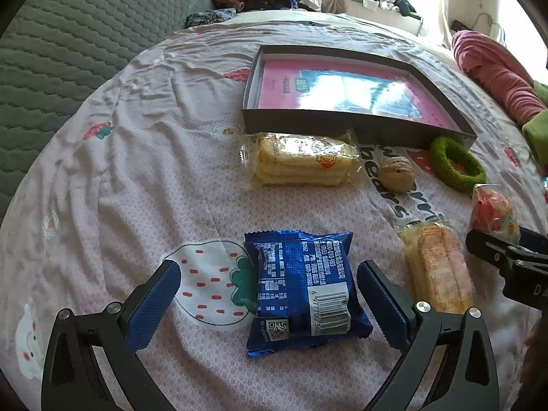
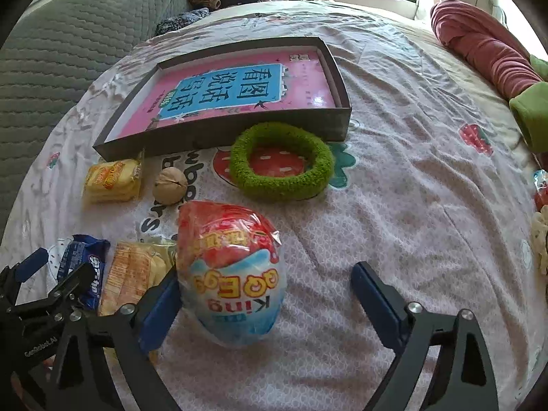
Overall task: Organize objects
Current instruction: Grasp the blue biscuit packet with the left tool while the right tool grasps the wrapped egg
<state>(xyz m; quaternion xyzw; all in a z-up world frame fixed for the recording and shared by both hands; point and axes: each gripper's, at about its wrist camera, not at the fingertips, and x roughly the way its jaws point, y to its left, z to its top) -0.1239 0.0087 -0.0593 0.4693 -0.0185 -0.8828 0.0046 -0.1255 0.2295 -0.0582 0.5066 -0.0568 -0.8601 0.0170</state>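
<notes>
Seen from the right wrist, left to right across the bed (image 2: 394, 205): the left gripper (image 1: 270, 303) has its fingers spread wide around the blue snack packet (image 1: 301, 291), no pad pressing it; just at its 3 o'clock lies an orange-printed wafer pack (image 1: 435, 267); at the blue packet's 12 o'clock a yellow biscuit pack (image 1: 301, 161) sits against the box's near wall, with a walnut (image 1: 397, 173) beside it at 3 o'clock; then the green fuzzy ring (image 2: 281, 161), touching the box's near right corner; the right gripper (image 2: 265, 294) straddles the wrapped toy egg (image 2: 236, 274), fingers wide, the left pad just beside or brushing the wrapper, the right pad well apart, so nothing is gripped.

The shallow dark box (image 2: 344, 116) at 12 o'clock holds only a pink book (image 2: 239, 89); every loose item lies outside it; judging by that, the sorting has barely begun, and both grippers look poised for a first pickup.
</notes>
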